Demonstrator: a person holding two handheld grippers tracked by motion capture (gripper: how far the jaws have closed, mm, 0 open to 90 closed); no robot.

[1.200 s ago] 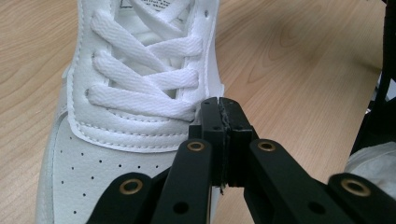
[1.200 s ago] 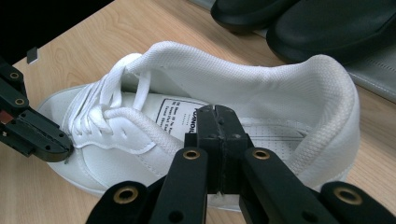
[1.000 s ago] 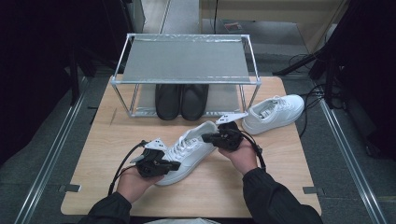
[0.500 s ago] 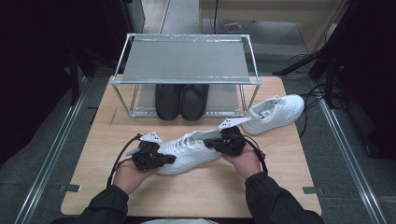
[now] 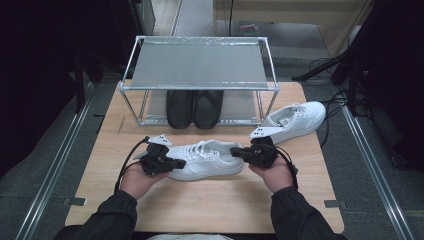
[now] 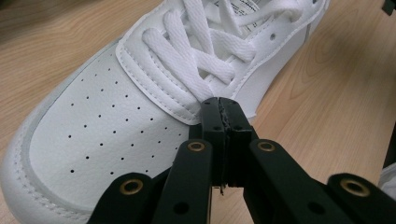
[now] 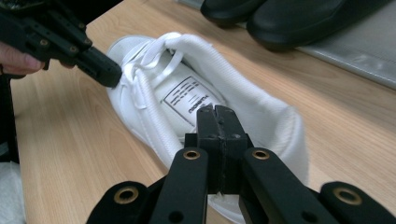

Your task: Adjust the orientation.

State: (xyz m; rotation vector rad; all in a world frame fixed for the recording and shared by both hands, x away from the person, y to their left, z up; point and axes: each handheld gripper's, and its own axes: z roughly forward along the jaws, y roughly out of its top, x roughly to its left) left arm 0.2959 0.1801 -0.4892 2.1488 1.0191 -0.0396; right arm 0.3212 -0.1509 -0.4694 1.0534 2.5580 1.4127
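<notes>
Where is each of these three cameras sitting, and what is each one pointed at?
High view: above the person's side of the table, looking forward and down at the rack; forearms and both hands show.
Left gripper view: rides the left tongs, shut, facing the white shoe toe and laces.
Right gripper view: rides the right tongs, shut, looking over the shoe's heel opening; the other hand's tongs show farther off.
All three share that white shoe.

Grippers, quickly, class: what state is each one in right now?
Left gripper: shut, tips at the white shoe's laces.
Right gripper: shut at its heel opening; grip unclear.
</notes>
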